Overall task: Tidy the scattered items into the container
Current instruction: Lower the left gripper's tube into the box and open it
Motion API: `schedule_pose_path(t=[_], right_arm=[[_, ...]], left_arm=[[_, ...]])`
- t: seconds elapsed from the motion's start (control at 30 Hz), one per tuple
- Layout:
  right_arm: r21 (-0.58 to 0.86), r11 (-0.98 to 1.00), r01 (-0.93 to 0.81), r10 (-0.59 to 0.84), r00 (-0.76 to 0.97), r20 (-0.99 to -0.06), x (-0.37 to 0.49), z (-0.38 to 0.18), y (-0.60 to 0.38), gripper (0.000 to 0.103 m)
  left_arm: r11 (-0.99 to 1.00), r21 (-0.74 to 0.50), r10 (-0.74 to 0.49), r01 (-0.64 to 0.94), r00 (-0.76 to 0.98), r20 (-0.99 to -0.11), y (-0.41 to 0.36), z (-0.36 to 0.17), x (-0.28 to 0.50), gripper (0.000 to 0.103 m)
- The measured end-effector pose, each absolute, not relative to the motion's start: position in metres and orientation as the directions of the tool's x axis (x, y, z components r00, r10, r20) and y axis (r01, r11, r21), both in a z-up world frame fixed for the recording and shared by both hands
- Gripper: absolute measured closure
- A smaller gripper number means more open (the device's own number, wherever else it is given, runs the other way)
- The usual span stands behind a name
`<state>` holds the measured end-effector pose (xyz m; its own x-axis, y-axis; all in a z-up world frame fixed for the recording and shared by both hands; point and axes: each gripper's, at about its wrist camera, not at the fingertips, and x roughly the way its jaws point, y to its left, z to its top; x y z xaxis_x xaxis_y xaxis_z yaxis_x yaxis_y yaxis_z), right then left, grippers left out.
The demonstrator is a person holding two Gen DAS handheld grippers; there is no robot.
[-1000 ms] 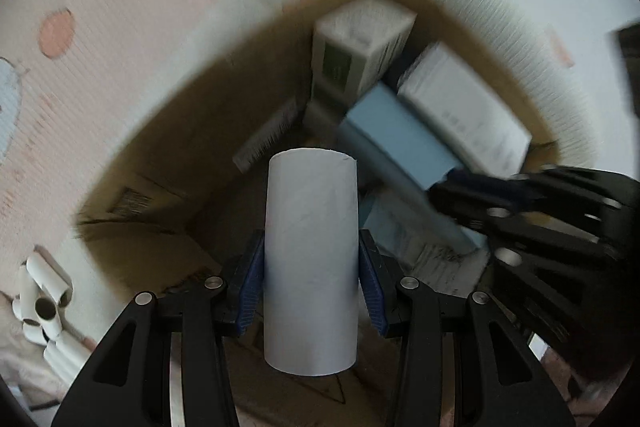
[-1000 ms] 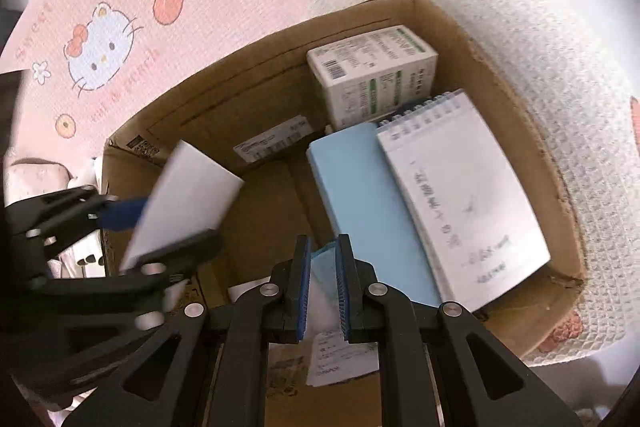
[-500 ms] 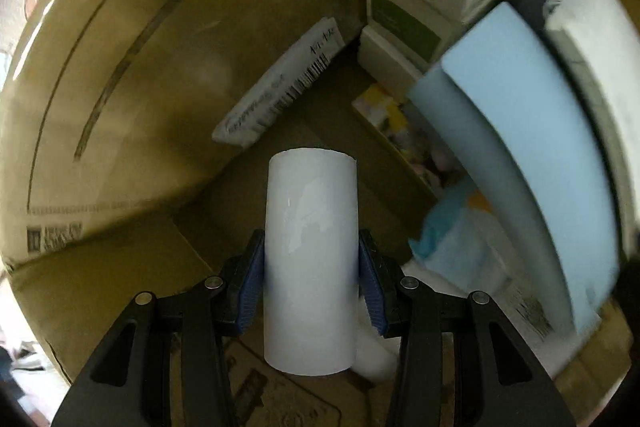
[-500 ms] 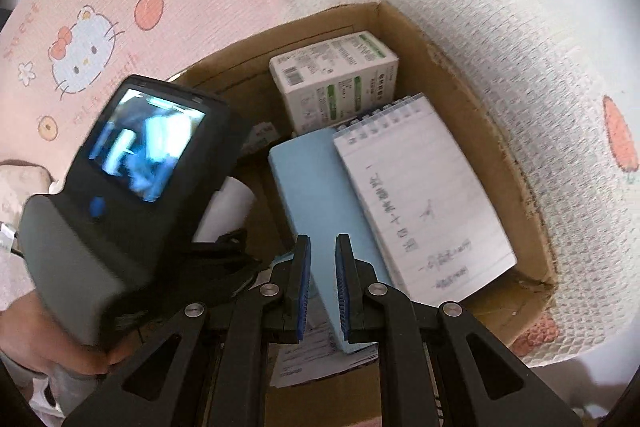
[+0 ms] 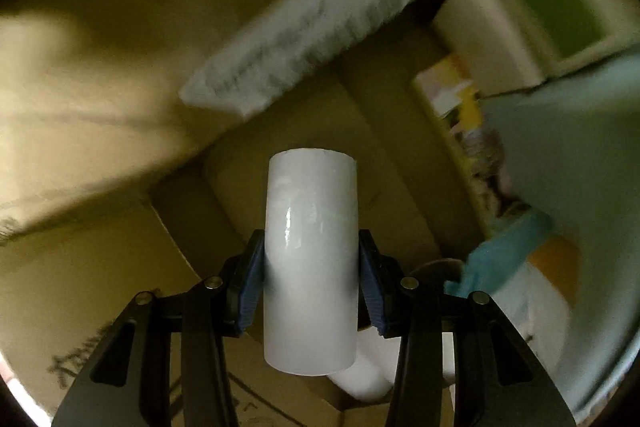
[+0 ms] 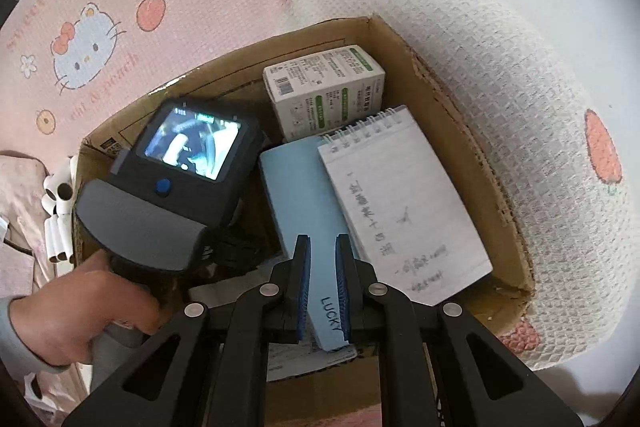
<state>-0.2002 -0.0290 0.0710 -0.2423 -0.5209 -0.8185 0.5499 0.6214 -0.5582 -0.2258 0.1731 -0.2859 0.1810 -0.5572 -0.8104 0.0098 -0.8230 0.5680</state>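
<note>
My left gripper (image 5: 311,259) is shut on a white paper roll (image 5: 311,259) and holds it deep inside the cardboard box (image 5: 100,267), close to the box floor. Another white roll (image 5: 360,379) lies below it. In the right wrist view the left gripper's body with its lit screen (image 6: 176,167) is down inside the box (image 6: 472,131). My right gripper (image 6: 323,287) hovers above the box's near edge, jaws nearly closed with nothing between them. The blue "LUCKY" book (image 6: 304,203) lies below it.
The box holds a green and white carton (image 6: 324,87), a spiral notepad (image 6: 400,195) and papers (image 6: 296,359). Several white rolls (image 6: 58,211) lie outside the box's left wall on the pink Hello Kitty blanket (image 6: 100,27). A white waffle blanket (image 6: 500,87) wraps the box's right side.
My left gripper has gone down into the box with the roll, closer to the floor and the label on the wall. My right gripper has pulled back slightly and holds nothing now.
</note>
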Motion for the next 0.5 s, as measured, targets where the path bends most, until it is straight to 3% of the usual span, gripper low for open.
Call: schedule_pose_path(t=[0.23, 0.5], right_arm=[[-0.583, 0.612, 0.534, -0.528, -0.273, -0.804, -0.206, 0.056, -0.040, 0.094], [-0.591, 0.616, 0.520, -0.521, -0.294, -0.802, -0.204, 0.045, -0.042, 0.094]], left_arm=[[-0.763, 0.646, -0.635, -0.001, 0.188, -0.750, 0.168, -0.290, -0.219, 0.054], [-0.781, 0.624, -0.616, -0.015, 0.189, -0.765, 0.167, -0.271, -0.211, 0.052]])
